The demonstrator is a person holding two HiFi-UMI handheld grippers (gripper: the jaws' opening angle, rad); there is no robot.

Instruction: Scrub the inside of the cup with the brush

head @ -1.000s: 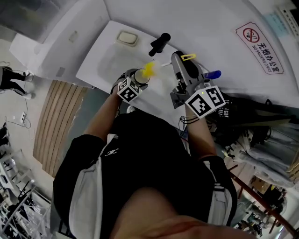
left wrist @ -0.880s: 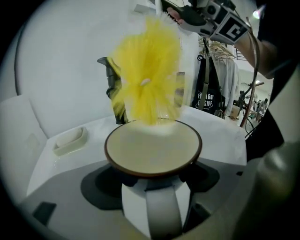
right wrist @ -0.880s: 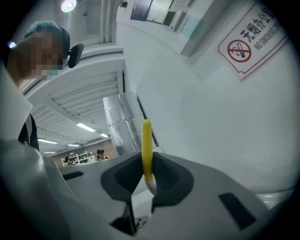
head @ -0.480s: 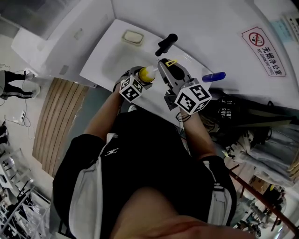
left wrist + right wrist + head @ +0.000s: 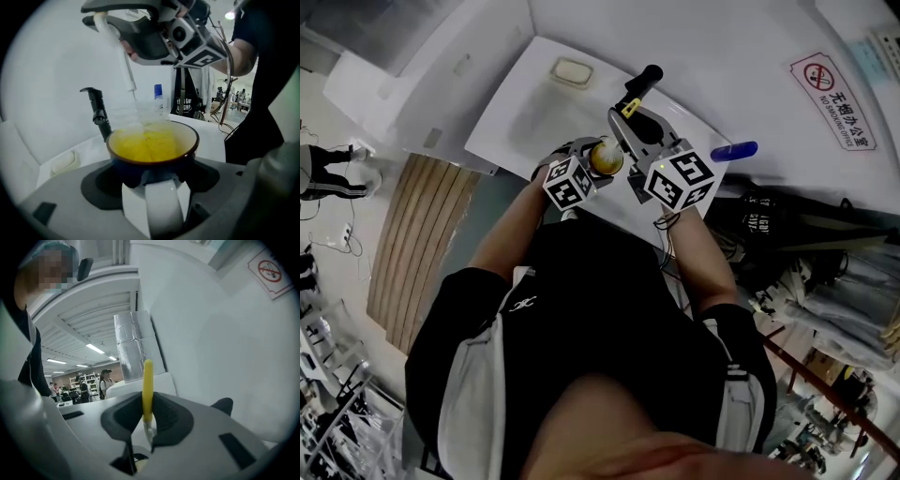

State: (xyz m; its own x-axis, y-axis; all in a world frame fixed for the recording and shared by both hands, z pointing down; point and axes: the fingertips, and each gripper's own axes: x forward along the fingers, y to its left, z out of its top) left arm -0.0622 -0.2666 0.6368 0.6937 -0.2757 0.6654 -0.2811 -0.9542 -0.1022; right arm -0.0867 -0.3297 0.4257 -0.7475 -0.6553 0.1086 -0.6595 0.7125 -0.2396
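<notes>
Overhead, the person's left hand-held gripper [image 5: 589, 167] is clamped on the cup [image 5: 606, 156], which it holds over the white worktop [image 5: 520, 112]. In the left gripper view the jaws press on the cup's dark outer wall at either side. The cup's yellow inside faces up, and a white handle points toward the camera.

The right hand-held gripper [image 5: 624, 111] stands at 1 o'clock from the cup. Its jaws are closed on the yellow handle of the brush [image 5: 147, 380]. In the left gripper view the brush's pale stem slants down from that gripper. The bristle end is blurred and sits at the cup's mouth.

A black tap [image 5: 643, 81] rises at 12 o'clock, just beyond the right hand-held gripper. A blue object [image 5: 733, 150] lies at 3 o'clock from that gripper, and a soap dish [image 5: 570, 70] rests at 11 o'clock from the cup.
</notes>
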